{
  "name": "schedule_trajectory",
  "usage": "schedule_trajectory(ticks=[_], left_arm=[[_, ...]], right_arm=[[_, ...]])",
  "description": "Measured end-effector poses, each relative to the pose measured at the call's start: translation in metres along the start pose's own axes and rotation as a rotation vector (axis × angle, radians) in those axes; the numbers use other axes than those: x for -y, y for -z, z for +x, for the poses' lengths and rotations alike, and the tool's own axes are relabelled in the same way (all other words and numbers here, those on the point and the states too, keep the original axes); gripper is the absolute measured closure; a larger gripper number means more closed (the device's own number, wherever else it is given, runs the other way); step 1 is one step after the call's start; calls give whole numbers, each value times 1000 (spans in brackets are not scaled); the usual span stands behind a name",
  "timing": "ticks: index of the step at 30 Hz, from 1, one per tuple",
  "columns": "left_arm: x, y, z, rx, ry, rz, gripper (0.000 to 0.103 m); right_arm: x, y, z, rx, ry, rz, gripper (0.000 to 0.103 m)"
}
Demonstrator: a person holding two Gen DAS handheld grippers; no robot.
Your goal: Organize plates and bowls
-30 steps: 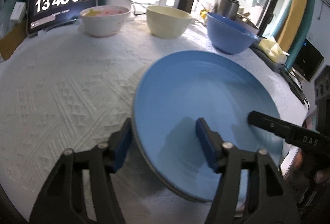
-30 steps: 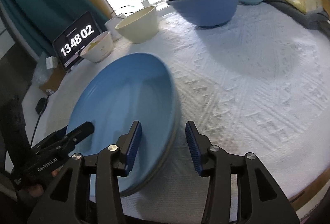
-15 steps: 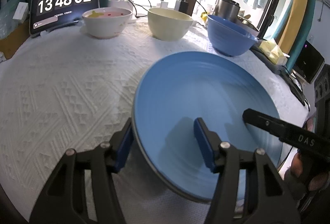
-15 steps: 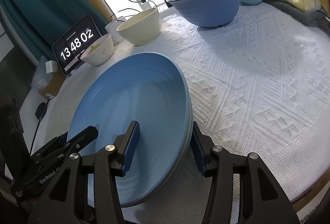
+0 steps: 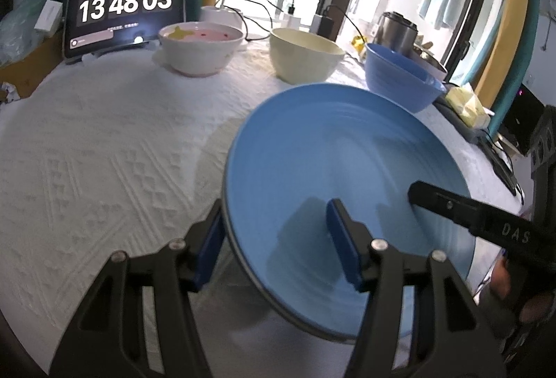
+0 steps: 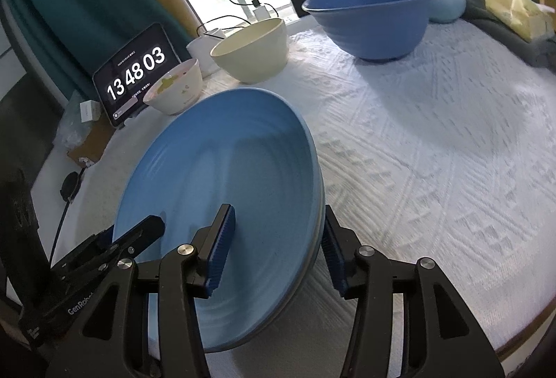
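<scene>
Now gripping the plate (image 5: 330, 152) by opposite edges, left gripper (image 5: 274, 221) and right gripper (image 6: 278, 221) each clamping one pad inside and one outside; showing glossy blue, round, faintly ridged, tilting over the white tablecloth (image 5: 104, 152).

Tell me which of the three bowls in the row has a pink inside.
The white bowl at the left end, beside the clock tablet. The middle cream bowl and the blue bowl are plain inside.

Blue plate (image 5: 340, 162) tilted above tablecloth
</scene>
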State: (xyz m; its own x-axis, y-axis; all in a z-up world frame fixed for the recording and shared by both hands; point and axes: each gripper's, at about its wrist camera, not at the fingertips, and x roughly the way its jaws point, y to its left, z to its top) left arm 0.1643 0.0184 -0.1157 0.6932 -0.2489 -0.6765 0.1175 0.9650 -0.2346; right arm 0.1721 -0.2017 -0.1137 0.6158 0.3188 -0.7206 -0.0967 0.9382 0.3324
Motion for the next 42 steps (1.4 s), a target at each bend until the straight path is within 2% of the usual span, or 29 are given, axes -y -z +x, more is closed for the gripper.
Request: schedule_trajectory(ticks=[16,33,42], left_arm=[[-35,-11,1,9,-14,-92,44],[-74,-31,5,23,-96,-175,44],[-87,-31,18,-13,-121,-224,44]], right_arm=[[-32,-27,27,-22,3,-78,51],[-61,-53,68,-48,-67,-146,51],[-70,-58,90,-75,-59,-163,51]])
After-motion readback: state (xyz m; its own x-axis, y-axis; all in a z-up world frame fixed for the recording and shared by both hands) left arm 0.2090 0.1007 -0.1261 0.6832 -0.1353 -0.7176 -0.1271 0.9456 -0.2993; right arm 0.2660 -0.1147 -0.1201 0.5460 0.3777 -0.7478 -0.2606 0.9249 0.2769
